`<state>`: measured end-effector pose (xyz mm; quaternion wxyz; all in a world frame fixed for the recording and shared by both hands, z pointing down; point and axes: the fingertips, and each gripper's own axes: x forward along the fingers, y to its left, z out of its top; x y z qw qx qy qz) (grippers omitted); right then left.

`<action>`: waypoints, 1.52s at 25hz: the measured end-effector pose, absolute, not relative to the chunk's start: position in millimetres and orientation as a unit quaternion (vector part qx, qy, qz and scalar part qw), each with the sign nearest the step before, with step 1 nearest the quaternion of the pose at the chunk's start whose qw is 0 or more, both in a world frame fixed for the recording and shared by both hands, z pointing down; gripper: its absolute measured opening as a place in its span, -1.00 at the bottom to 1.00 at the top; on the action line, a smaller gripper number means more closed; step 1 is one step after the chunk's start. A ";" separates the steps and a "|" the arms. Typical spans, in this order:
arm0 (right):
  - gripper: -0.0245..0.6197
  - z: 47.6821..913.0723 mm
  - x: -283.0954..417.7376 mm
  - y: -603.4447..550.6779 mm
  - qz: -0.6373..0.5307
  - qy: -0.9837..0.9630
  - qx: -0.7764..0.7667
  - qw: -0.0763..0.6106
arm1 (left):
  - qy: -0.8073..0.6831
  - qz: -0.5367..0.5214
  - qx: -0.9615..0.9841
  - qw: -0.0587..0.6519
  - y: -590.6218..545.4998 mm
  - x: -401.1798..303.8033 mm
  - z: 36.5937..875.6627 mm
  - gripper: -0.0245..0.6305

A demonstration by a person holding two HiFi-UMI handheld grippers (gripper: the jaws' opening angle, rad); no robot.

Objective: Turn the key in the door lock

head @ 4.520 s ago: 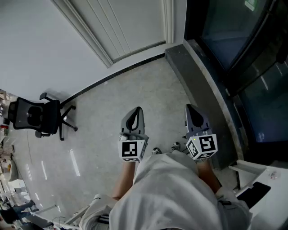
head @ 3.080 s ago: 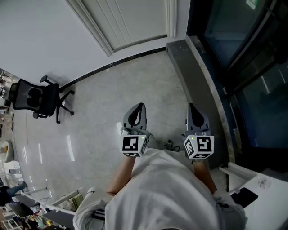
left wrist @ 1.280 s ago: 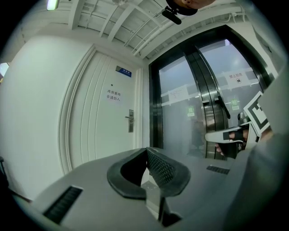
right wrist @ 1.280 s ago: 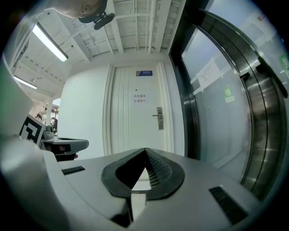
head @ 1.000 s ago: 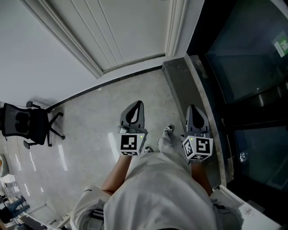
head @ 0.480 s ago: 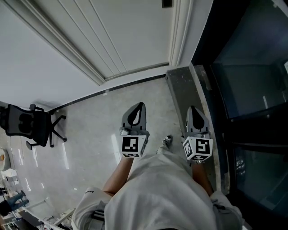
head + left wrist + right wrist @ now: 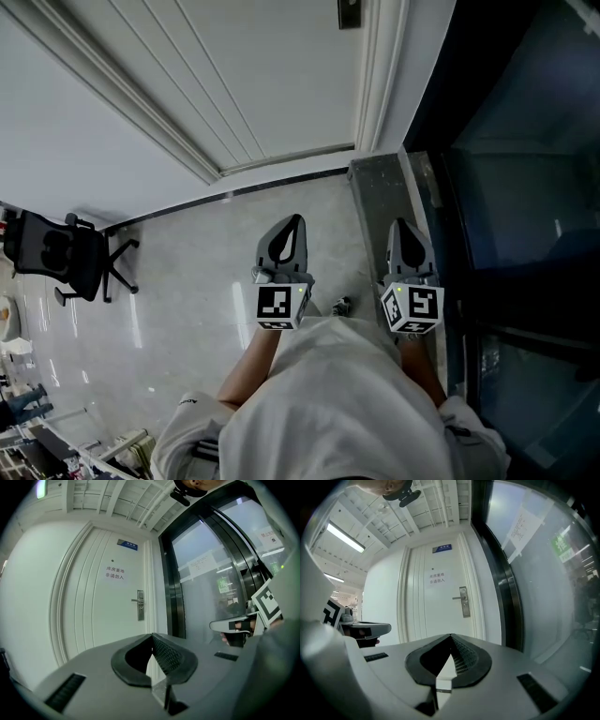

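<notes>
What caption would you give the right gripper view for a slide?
Shut, empty right gripper faces a white door with a lever handle.

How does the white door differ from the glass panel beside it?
The white door is opaque, with moulded panels; the glass panel is see-through and reflective, set in a black frame. The white door carries a metal handle plate at its edge nearest the glass panel. A blue sign sits near the door's top, while a green sign shows in the glass panel. Both stand upright, next to each other.
</notes>
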<state>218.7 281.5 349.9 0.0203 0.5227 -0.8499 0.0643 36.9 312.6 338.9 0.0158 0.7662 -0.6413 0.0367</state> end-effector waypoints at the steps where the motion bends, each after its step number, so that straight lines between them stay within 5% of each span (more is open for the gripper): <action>1: -0.92 350.4 218.9 277.9 0.064 -0.851 0.520 0.021 | -0.643 0.038 0.765 0.017 309.1 36.8 339.2 -0.89; 38: -0.92 340.0 153.3 8.7 0.042 -0.788 0.611 0.062 | -0.557 0.007 0.830 0.013 -14.8 -27.6 332.1 -0.89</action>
